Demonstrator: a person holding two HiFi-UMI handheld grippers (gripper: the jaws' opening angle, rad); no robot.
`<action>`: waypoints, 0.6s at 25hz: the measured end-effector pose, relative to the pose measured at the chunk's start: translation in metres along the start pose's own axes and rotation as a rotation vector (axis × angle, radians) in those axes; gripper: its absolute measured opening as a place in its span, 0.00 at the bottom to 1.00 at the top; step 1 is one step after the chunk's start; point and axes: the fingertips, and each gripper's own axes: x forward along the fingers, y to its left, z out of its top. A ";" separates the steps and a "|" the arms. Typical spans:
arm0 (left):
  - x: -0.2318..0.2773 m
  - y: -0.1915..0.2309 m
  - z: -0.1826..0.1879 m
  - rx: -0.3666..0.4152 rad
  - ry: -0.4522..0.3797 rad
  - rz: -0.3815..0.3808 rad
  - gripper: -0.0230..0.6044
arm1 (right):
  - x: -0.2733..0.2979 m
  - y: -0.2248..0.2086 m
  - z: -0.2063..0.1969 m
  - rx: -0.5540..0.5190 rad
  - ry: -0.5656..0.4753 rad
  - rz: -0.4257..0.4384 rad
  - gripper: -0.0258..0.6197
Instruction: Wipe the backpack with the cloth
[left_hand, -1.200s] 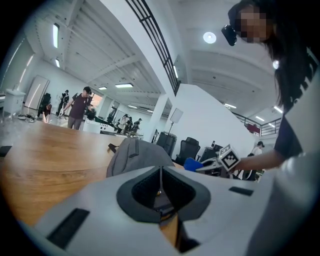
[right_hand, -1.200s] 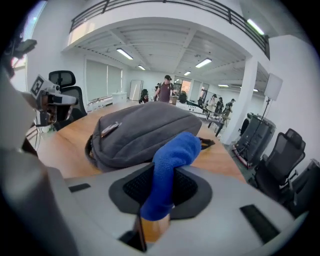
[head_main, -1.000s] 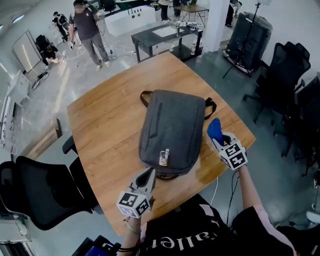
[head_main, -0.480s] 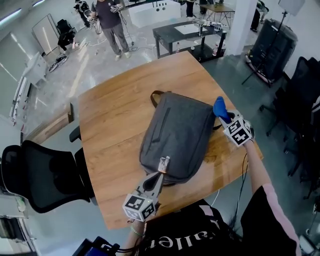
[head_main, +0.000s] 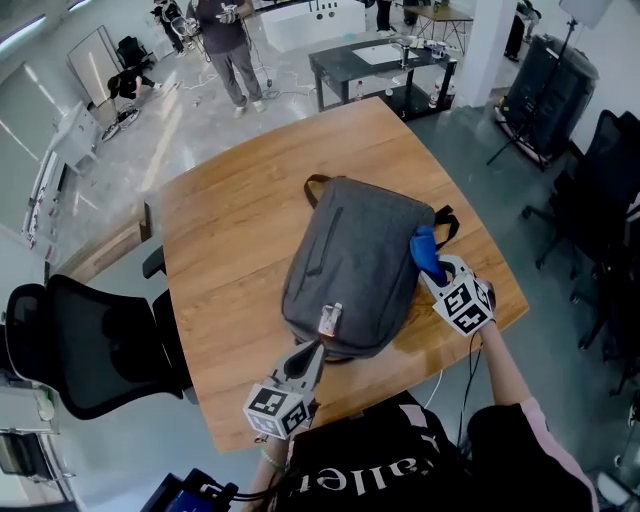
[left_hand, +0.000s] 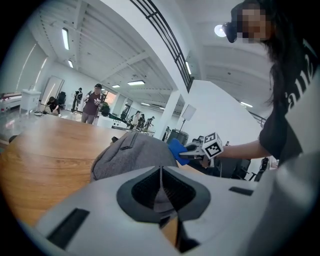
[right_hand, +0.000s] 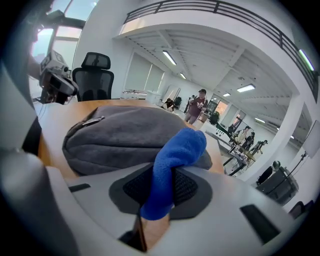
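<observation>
The grey backpack (head_main: 350, 270) lies flat near the middle of the wooden bench (head_main: 220, 250), its carry loop pointing away from us and a dark strap poking out at its far right corner. The blue cloth (head_main: 427, 252) sits at the pack's right edge, over its side seam, though we cannot tell for sure that it presses on the fabric. The right tongs (head_main: 431, 266) are clenched on that cloth: in the right gripper view the blue fold stands up between the two pads and bulges out past them toward the pack. The left tongs (head_main: 328, 320) are clenched with nothing we can name between them; in the left gripper view the tips meet in a thin seam, with grey showing in the hollow behind them. From the head view these tips rest on the near end of the pack. Our arms reach in from the bench's near edge, one on each side of the pack. A black office chair (head_main: 80, 345) stands just beside the left side of the bench. Across the floor a person (head_main: 230, 40) stands near a dark low table (head_main: 380, 65), and more black chairs (head_main: 600, 170) crowd the right.
</observation>
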 end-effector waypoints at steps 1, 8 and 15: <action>-0.003 -0.001 -0.002 0.001 0.004 -0.005 0.04 | -0.005 0.013 0.000 0.004 -0.006 0.010 0.17; -0.022 -0.001 -0.013 0.001 0.019 -0.039 0.04 | -0.039 0.114 0.005 -0.026 -0.013 0.114 0.17; -0.027 -0.003 -0.017 0.008 0.036 -0.070 0.04 | -0.059 0.205 0.019 -0.040 -0.042 0.244 0.17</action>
